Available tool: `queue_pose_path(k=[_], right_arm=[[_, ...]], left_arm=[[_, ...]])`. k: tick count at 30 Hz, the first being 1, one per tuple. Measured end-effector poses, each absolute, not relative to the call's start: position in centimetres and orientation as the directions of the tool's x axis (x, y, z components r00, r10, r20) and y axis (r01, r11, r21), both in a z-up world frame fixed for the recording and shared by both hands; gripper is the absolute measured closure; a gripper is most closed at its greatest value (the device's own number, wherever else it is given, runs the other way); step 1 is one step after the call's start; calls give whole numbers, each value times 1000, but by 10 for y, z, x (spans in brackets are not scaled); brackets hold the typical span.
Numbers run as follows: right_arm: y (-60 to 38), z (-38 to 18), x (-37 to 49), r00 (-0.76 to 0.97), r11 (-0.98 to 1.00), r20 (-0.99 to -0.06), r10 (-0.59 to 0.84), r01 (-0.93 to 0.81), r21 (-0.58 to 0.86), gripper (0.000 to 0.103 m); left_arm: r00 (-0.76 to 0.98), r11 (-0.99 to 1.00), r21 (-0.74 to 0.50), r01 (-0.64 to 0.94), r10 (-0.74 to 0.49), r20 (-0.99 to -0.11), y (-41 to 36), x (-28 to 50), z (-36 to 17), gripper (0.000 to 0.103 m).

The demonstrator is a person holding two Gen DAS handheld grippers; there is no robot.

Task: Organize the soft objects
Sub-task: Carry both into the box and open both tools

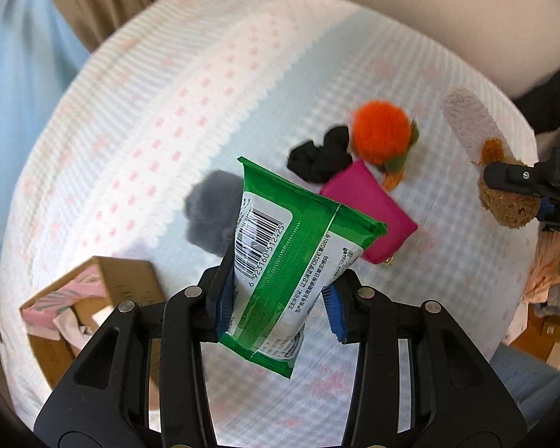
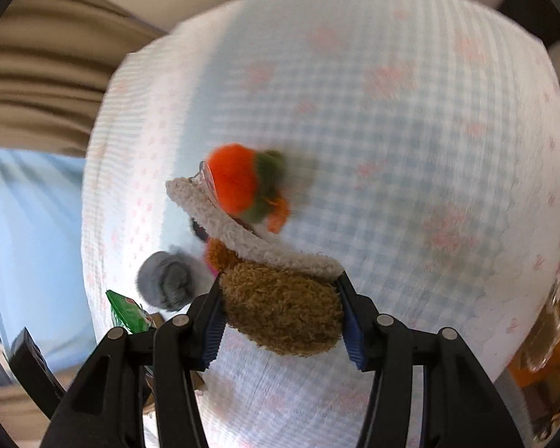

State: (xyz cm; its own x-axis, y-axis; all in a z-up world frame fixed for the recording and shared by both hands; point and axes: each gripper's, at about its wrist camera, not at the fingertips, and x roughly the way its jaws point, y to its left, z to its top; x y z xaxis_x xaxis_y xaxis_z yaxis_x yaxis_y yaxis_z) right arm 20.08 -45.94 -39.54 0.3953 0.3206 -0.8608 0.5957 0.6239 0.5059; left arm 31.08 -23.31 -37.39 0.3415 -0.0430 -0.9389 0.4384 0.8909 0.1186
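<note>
My left gripper [image 1: 280, 291] is shut on a green wet-wipes pack [image 1: 291, 257] and holds it above the checked bedspread [image 1: 168, 112]. My right gripper [image 2: 282, 317] is shut on a brown and cream plush toy [image 2: 280, 298], also seen at the right in the left wrist view [image 1: 504, 198]. On the bed lie an orange plush ball with green leaves [image 1: 382, 130], black fabric [image 1: 321, 156], a magenta pouch [image 1: 369, 205] and a grey fluffy ball [image 1: 209, 212]. The orange ball [image 2: 235, 183] and grey ball [image 2: 168, 283] also show in the right wrist view.
An open cardboard box [image 1: 104, 291] with a pink tissue packet [image 1: 63, 306] stands at the lower left. Beige curtains [image 1: 93, 0] hang behind the bed. Another box with cloth [image 1: 548, 291] sits off the bed's right edge.
</note>
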Motion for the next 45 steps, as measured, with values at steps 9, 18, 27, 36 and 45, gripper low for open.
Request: queue_pose_path(k=[9,18,27,36,45], right_arm=[[-401,-312,205,474,753,-838,271,438,491,54],[-306,-256,216,539,816,-791,289,293,498,54],[-184,-232,242,520,864,-772,365,121,489,54],[-78,-265,284,369,893,-825,427,-29,449,54],[-15,-342,314,119,913,-912,392,-176,369,54]], left_arm=[[464,929,111,352,-71,-883,-187,287,-303,66],[573,952,132,277,-54,-818,-97,257,-233,66],[582,976,135,173,9,-813,22,249,-207,66],[485,993,115,25,89,-870,118,270,-248,66],[295,989,27,-148,70,-953,185,297,-334,66]])
